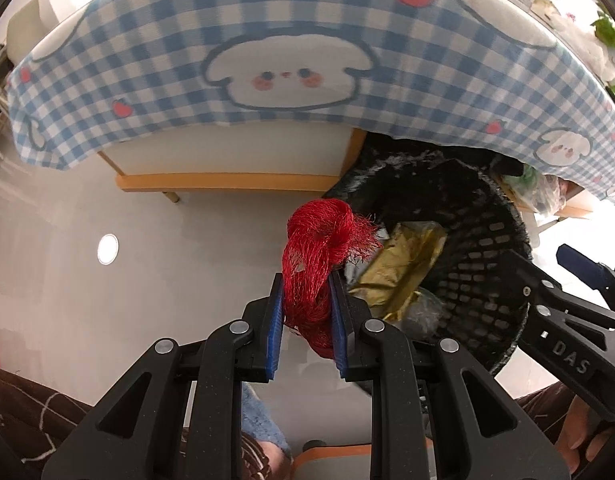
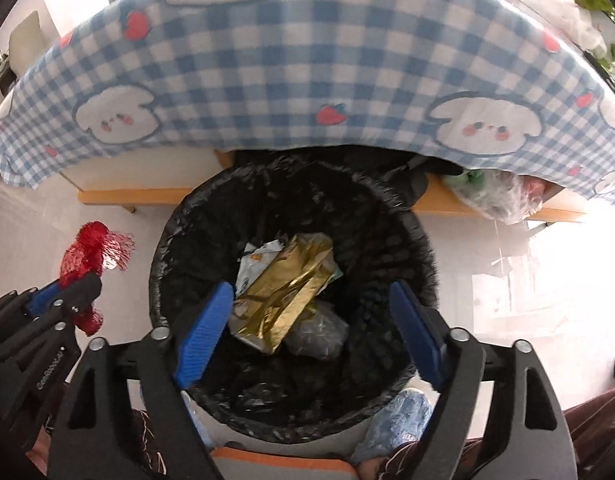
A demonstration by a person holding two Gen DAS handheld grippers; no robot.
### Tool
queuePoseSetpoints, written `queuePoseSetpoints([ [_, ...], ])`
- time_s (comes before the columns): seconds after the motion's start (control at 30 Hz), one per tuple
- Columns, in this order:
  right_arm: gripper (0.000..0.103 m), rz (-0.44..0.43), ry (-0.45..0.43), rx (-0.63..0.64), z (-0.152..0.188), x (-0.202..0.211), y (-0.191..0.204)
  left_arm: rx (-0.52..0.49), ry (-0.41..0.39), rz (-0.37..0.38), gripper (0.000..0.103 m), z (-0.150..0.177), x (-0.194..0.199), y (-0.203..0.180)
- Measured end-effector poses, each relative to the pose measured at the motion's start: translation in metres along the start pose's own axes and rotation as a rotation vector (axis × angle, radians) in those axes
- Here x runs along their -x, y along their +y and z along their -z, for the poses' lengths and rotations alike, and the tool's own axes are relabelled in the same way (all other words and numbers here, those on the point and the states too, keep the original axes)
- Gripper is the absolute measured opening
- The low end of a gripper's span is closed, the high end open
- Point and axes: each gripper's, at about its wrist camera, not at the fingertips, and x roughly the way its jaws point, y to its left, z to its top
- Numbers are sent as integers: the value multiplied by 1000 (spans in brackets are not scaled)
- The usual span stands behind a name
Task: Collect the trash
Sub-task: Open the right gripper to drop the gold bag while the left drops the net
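Lying in the black-lined bin (image 2: pixel 411 240), a gold wrapper (image 2: pixel 283 288) tops crumpled packets.

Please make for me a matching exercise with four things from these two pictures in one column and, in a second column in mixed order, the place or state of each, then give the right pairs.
Things:
1. red mesh net
2. gold foil wrapper
3. right gripper
4. checkered tablecloth

Places or states:
A. lying inside the black trash bin
B. open, above the bin
C. hanging over the table edge
D. clamped in the left gripper, beside the bin

Pairs: 1-D, 2-A, 3-B, 4-C
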Motion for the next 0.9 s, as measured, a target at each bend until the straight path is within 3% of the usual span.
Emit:
queuePoseSetpoints([
  [0.4,93,52,-28,-113,8,17,-91,-82,20,38,20,-6,-11,-70],
  [0.9,93,89,-15,-202,23,25,-161,-183,33,83,20,-8,-19,-136],
])
